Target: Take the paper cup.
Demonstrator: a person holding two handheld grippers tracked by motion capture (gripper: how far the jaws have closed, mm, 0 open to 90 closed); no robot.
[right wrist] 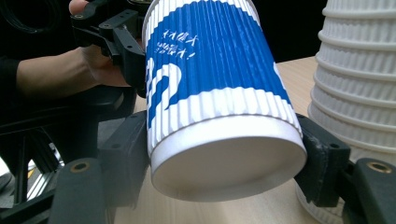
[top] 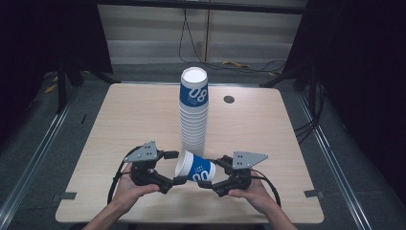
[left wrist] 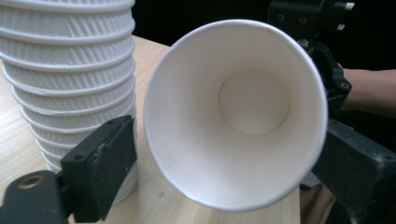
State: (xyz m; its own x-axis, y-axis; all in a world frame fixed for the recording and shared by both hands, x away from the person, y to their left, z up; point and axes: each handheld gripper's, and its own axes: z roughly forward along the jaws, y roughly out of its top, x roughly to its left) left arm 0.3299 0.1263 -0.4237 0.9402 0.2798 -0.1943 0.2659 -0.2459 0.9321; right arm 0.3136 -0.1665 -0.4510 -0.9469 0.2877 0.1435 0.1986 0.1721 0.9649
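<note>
Cup [right wrist: 219, 98] — base in right gripper [right wrist: 224, 158]

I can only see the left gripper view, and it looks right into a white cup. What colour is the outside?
Observer: The cup is blue outside, with white ribbing near its base.
Operator: What's holding it up?
Observer: The right gripper is clamped on its base end.
Operator: Is anything else blue?
Observer: Yes. On the stack, the top cup has a blue band marked 08.
</note>
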